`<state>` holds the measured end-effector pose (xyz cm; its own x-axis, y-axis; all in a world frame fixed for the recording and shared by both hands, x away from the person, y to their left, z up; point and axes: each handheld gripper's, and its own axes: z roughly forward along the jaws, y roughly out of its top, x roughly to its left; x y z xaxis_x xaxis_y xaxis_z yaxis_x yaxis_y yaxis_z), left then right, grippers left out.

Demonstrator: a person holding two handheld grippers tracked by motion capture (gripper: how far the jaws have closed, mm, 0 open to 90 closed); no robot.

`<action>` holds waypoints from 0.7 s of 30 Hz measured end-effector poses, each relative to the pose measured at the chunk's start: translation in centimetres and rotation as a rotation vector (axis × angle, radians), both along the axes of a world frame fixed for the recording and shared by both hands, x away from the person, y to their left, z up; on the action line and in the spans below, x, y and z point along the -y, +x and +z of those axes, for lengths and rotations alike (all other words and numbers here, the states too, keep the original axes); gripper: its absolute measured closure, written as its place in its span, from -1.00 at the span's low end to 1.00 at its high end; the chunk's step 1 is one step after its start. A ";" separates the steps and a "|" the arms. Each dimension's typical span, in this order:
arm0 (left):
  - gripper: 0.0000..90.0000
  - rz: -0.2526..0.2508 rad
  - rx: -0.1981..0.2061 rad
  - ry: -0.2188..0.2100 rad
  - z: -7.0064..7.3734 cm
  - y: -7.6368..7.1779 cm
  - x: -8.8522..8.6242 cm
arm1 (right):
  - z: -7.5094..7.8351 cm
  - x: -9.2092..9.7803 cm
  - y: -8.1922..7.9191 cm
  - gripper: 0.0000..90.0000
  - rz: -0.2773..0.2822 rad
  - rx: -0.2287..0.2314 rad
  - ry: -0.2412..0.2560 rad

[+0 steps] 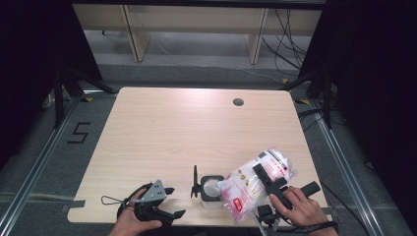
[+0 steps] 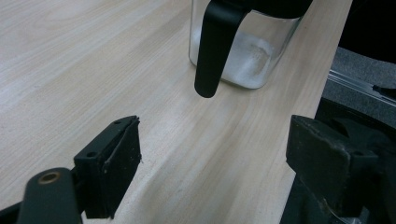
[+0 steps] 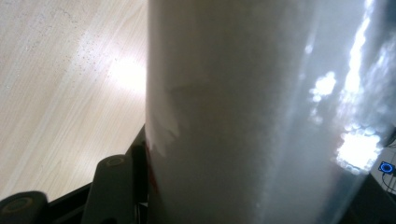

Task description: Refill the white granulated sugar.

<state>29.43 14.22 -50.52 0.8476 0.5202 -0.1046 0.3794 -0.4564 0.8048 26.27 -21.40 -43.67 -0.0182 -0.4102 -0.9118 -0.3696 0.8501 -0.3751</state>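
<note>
My left gripper (image 1: 156, 204) rests low at my near left, its black jaws spread wide apart. My right gripper (image 1: 268, 178) is raised and tilted leftward, jaws clamped tight, my right hand (image 1: 302, 209) behind it.

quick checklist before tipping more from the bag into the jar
1. Grip on bag: ok. The right gripper is shut on the bag, which is held tilted.
2. Bag mouth over jar: ok. Its lower corner sits at the jar opening in the high view.
3. Lid out of the way: ok. The lid stands flipped open on the jar's left.
4. Room in jar: ok. The left gripper view shows only a low layer of white grains.
5. Jar steadied: not ok. The left gripper is open and apart from it.
6. Grains flowing: cannot tell.
</note>
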 end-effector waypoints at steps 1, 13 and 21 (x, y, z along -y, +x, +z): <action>-0.61 0.004 -0.004 -0.005 0.0 -0.1 0.1 | -0.1 0.1 0.0 0.00 -0.010 -0.011 0.011; -0.61 0.003 -0.014 -0.007 0.0 -0.1 0.1 | -0.1 0.2 -0.3 0.01 -0.023 -0.005 0.015; -0.61 0.003 -0.014 -0.007 0.0 -0.1 0.1 | 0.0 0.2 -0.3 0.02 -0.022 -0.007 0.029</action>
<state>29.36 14.08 -50.49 0.8445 0.5220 -0.1199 0.3920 -0.4499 0.8024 25.97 -21.58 -43.71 -0.0329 -0.3826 -0.9233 -0.3533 0.8686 -0.3474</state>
